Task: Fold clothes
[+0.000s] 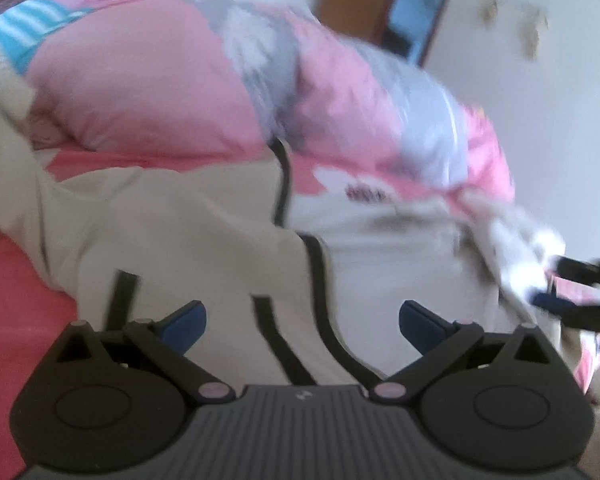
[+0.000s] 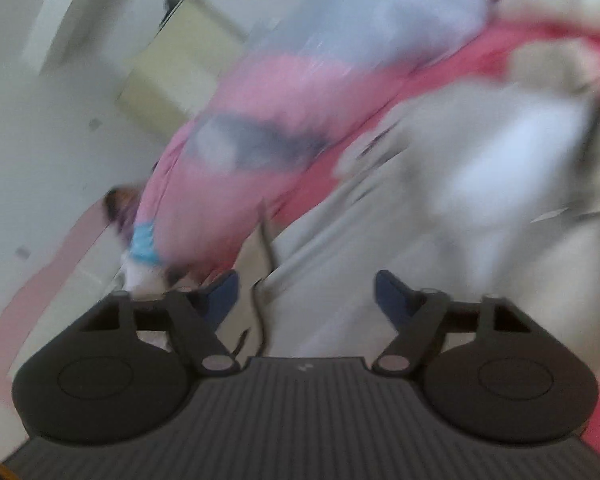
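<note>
Item: beige jacket [image 1: 204, 216] with black zip trim, laid crumpled on a pink bedsheet [image 1: 16, 300]. A pale lining panel [image 1: 400, 248] bearing small dark lettering is exposed at its right half. Behind the jacket a pink and grey patterned quilt [image 1: 172, 80] is heaped, and a striped blue patch is seen at the heap's left end.

Left gripper [image 1: 302, 318]: held low over the jacket's near edge, jaws spread wide, nothing between the blue pads [image 1: 186, 320].

Right gripper [image 2: 306, 294]: jaws likewise parted and nothing gripped. Its view is badly smeared by motion; the pale cloth [image 2: 480, 168] ahead of it is probably the same jacket, though this cannot be confirmed. In the left view the right gripper is glimpsed at the jacket's far right edge.

Handling, as judged: the garment is taken to be light, soft and limp, liable to sag and bunch when lifted, with a possibly slick lining. A firmer hold is expected at seamed edges, such as the zip trim or hem corners, than at loose mid-panel cloth.

Fold state: no neat fold is shown; the jacket lies rumpled.
</note>
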`<state>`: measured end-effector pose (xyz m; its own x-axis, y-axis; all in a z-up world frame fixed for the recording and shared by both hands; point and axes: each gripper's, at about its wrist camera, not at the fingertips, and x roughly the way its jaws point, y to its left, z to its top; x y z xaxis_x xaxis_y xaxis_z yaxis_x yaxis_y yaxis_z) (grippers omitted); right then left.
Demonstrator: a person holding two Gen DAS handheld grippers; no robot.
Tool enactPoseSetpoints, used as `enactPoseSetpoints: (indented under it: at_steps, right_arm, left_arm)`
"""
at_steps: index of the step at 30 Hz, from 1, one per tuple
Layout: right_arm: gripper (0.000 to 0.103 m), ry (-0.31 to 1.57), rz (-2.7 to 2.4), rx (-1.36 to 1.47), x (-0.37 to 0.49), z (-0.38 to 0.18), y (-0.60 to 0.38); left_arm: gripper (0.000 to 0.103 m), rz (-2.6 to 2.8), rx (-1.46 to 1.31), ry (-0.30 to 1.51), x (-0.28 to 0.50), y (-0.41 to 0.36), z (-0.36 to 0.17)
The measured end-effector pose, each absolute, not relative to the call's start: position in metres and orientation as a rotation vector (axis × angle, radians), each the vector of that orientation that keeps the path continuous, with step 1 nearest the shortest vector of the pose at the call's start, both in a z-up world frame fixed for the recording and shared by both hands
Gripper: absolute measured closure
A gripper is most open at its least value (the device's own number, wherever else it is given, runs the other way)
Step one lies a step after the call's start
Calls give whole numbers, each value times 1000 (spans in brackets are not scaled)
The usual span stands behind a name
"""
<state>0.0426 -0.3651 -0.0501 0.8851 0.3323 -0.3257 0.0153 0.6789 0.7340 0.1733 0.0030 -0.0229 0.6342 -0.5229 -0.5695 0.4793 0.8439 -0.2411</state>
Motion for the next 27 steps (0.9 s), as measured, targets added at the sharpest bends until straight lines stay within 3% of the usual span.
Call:
enactPoseSetpoints:
  at_steps: [4, 6, 8, 14, 17, 19, 20, 27]
  right_arm:
    - [67, 537, 210, 794, 79, -88, -347]
    - [71, 577, 217, 785, 95, -108, -339]
    - [82, 573, 220, 755, 97, -116, -337]
    - [81, 570, 233, 769, 91, -117, -338]
    - [81, 569, 240, 776, 88, -117, -338]
    - [81, 568, 242, 780, 86, -118, -339]
    - [80, 568, 243, 783, 86, -118, -340]
    - [80, 565, 244, 793, 84, -119, -341]
  left_arm:
    - [0, -565, 87, 726, 176, -36, -25]
    - [0, -550, 163, 756, 179, -55, -29]
    - [0, -523, 222, 796, 187, -70, -35]
    - [8, -413, 310, 863, 209, -87, -50]
    - [43, -357, 322, 873, 216, -85, -51]
    - [89, -307, 310, 880, 221, -74, -46]
    - [93, -285, 284, 881, 223, -64, -41]
    - [96, -115, 74, 751, 223, 28, 12]
